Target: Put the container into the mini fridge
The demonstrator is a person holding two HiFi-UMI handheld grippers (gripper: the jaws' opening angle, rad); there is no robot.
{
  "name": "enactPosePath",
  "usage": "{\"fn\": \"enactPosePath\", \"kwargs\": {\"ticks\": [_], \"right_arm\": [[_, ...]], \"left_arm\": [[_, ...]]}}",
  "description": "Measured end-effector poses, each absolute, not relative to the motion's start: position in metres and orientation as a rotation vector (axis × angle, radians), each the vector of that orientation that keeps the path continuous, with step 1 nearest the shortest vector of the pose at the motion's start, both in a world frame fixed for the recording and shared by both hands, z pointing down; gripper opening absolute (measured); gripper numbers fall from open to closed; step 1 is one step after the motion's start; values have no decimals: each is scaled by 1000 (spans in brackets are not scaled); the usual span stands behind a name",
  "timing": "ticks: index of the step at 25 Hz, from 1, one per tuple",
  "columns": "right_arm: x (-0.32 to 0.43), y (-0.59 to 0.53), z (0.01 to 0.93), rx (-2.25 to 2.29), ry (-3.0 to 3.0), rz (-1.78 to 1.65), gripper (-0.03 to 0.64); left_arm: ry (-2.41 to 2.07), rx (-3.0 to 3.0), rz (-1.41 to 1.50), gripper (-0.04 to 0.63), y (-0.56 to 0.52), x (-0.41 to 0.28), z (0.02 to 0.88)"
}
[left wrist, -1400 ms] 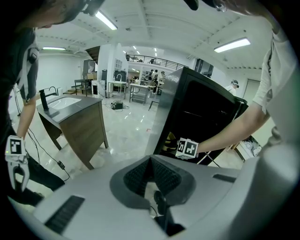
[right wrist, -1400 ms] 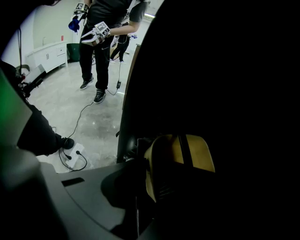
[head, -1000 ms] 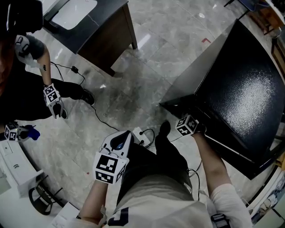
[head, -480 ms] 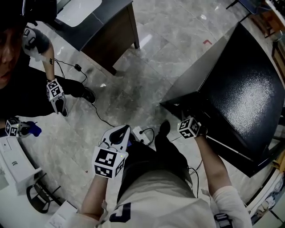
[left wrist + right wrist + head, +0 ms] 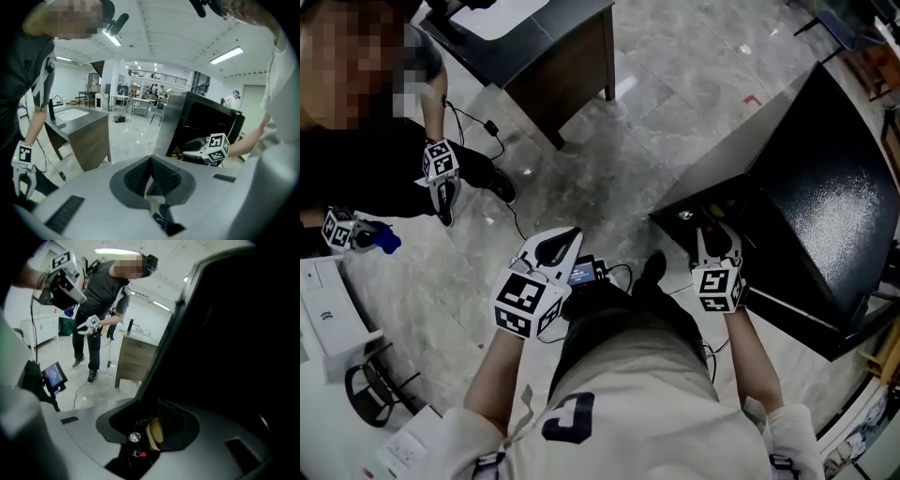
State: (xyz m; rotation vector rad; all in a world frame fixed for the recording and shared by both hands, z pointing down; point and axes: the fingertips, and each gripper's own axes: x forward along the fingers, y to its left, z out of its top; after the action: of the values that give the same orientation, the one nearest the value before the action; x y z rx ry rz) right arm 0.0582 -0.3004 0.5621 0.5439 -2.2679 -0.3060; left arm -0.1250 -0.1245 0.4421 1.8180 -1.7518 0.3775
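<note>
The black mini fridge (image 5: 811, 178) stands at the right with its front open toward me. My right gripper (image 5: 717, 232) points into that dark opening, jaws open. In the right gripper view a pale tan thing (image 5: 155, 435) lies low between the parted pads of the right gripper (image 5: 150, 427), not pressed by them. I cannot tell whether it is the container. My left gripper (image 5: 555, 251) hangs over my lap, away from the fridge. Its pads (image 5: 150, 174) meet with nothing between them. From the left gripper view the fridge (image 5: 201, 124) and the right gripper's marker cube (image 5: 217, 146) show ahead.
Another person (image 5: 356, 159) stands at the left with a gripper in each hand (image 5: 441, 178). A wooden cabinet with a sink (image 5: 548, 56) is behind. Cables (image 5: 502, 220) trail over the grey tile floor. A small screen (image 5: 582, 274) sits by my left gripper.
My right gripper has drawn back a little from the fridge opening, and its white jaws now show, pointing in. The left gripper has stayed over my lap. The other person has shifted rightward in view.
</note>
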Motion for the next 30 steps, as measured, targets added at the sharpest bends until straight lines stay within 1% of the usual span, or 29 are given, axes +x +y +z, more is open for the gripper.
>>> {"fn": "enactPosePath", "kwargs": {"ticks": [6, 11, 18, 20, 22, 23, 27, 30], "right_arm": [[33, -257, 507, 626, -2429, -189, 137], [11, -238, 485, 622, -2504, -123, 137], [-44, -192, 451, 556, -2614, 82, 133], [-65, -173, 439, 509, -2644, 101, 117], [-83, -150, 426, 448, -2678, 144, 57], [-91, -140, 420, 426, -2687, 162, 46], [-116, -105, 393, 373, -2700, 163, 29], [-136, -91, 368, 360, -2756, 154, 29]], "left_arm": [[-1660, 2055, 276, 41, -121, -117, 424], [-1649, 2134, 239, 41, -115, -114, 414], [-1652, 2173, 142, 41, -77, -139, 390], [-1661, 2179, 104, 41, -64, -149, 382], [-1661, 2192, 54, 41, -52, -156, 372], [-1657, 2200, 24, 41, -45, -159, 365], [-1634, 2239, -104, 41, -25, -171, 333], [-1634, 2300, -102, 41, -19, -186, 314]]}}
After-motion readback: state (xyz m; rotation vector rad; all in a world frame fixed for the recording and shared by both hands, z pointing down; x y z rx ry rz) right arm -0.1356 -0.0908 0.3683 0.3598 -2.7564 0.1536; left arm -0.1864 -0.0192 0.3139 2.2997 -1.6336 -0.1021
